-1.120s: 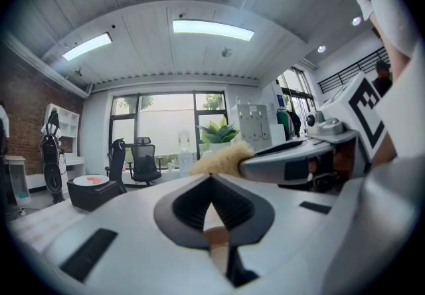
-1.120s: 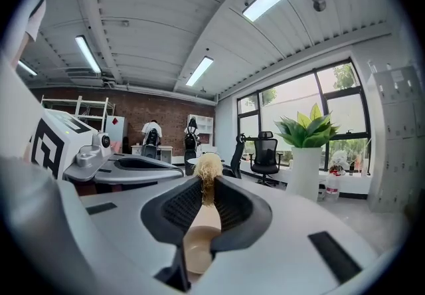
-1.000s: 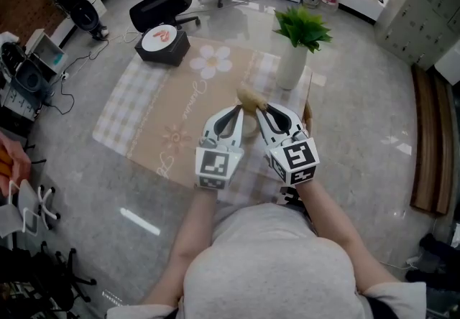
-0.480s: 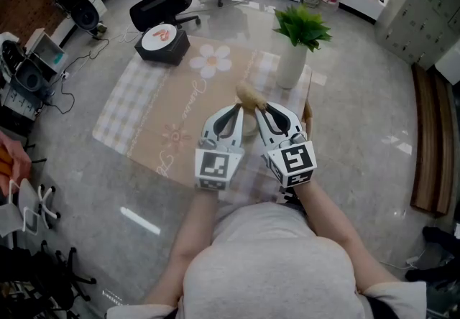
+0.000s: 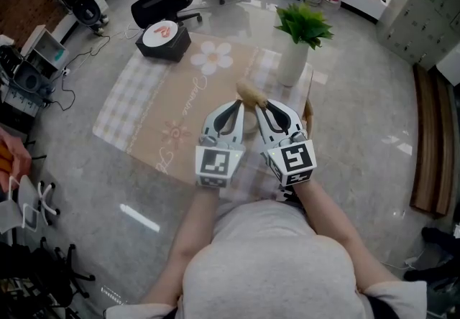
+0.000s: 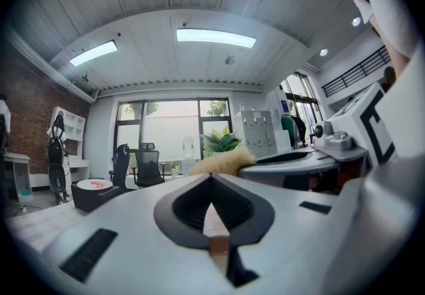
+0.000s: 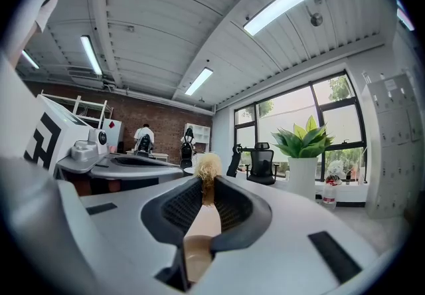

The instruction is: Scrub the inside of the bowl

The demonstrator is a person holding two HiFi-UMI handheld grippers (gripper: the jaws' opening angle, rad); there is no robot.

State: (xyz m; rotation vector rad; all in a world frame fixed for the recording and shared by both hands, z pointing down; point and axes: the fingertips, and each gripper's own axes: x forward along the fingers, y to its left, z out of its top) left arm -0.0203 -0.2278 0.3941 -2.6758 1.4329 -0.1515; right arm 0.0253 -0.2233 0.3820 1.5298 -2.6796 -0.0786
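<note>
Nothing much has moved since the earlier frames: both grippers sit side by side in the same spot above the patterned mat (image 5: 165, 105), and the brush (image 5: 250, 97) pokes out ahead of them as it did then. The right gripper (image 7: 207, 184) has its jaws closed on the brush; the handle runs back between the pads, and the pale bristle tuft stands just beyond the fingertips. The left gripper (image 6: 211, 179) is fully closed, tips meeting in a point. Nothing can be made out pinched between them, and the brush tuft shows just past those tips, off to their right. The bowl (image 5: 249, 126) appears in the head view only as a pale rounded shape tucked between the two sets of jaws. It lies below and just behind the fingertips and is largely hidden by the gripper bodies. Whether the left fingers touch its rim cannot be told. Judged from this, the task is at an early stage. The brush is in hand, but its bristles sit ahead of the bowl, not down inside it, and no sign of scrubbing shows. Lowering the tuft into the bowl, steadying the bowl, and working round its inner wall all seem still to come.
</note>
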